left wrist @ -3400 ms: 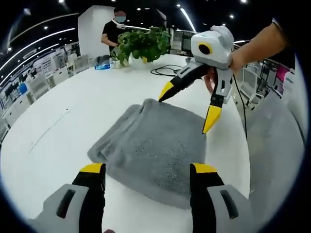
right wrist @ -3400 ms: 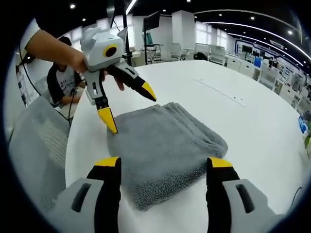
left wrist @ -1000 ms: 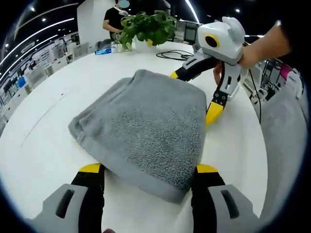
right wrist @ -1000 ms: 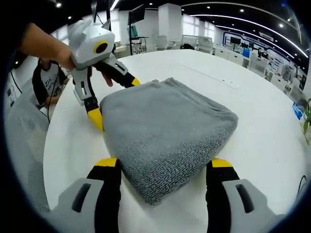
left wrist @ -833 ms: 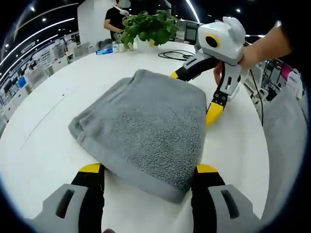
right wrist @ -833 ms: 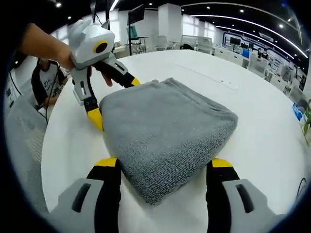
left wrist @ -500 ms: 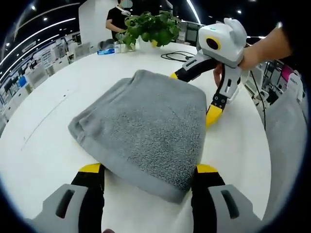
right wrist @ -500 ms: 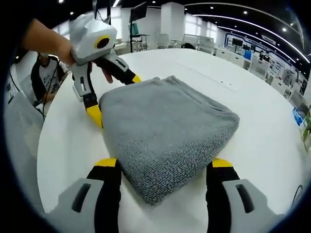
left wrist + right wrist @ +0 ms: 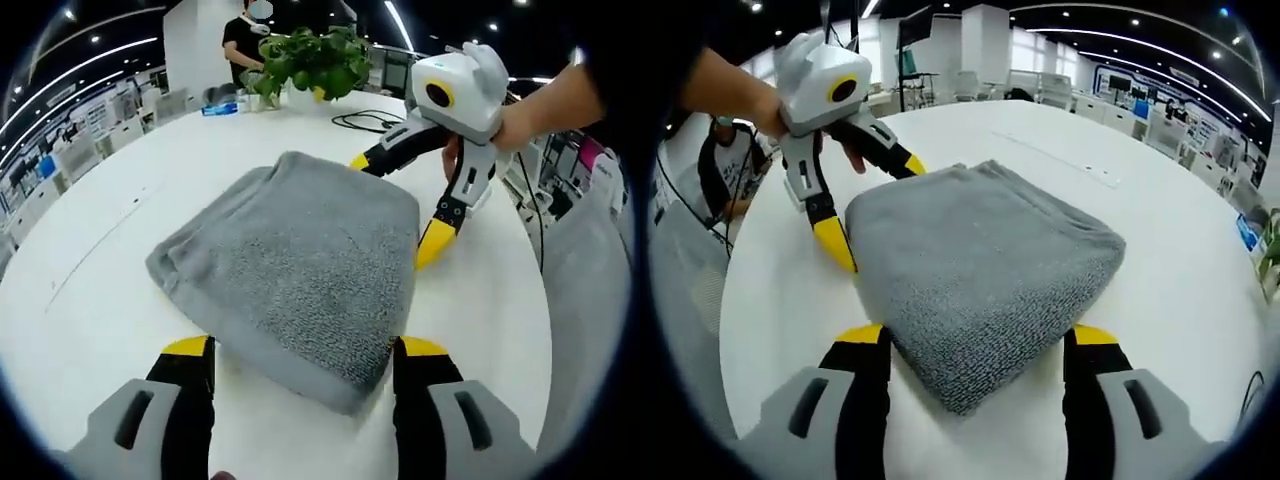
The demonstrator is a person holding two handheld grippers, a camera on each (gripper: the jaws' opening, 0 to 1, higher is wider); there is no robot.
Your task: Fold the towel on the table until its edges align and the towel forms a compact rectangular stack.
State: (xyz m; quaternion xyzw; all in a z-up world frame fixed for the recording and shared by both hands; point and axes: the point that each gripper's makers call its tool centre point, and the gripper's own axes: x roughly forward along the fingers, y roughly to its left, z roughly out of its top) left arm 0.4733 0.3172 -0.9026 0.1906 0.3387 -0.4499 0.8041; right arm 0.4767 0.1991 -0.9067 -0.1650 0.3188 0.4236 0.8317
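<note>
Left gripper view: the folded grey towel point(image 9: 295, 265) lay on the white counter point(image 9: 110, 250). The left gripper point(image 9: 300, 352) had its fingers spread astride the towel's near corner. The right gripper point(image 9: 392, 205), fingers spread, straddled the far corner.

Right gripper view: the towel point(image 9: 980, 265) sat between the right gripper's point(image 9: 975, 340) spread fingers.

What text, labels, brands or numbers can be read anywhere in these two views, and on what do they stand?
None can be read.
The grey towel, the white table and both grippers, left and right, carry no visible lettering.
The blue item beside the plant may bear a label, but it is too small and blurred to read.
</note>
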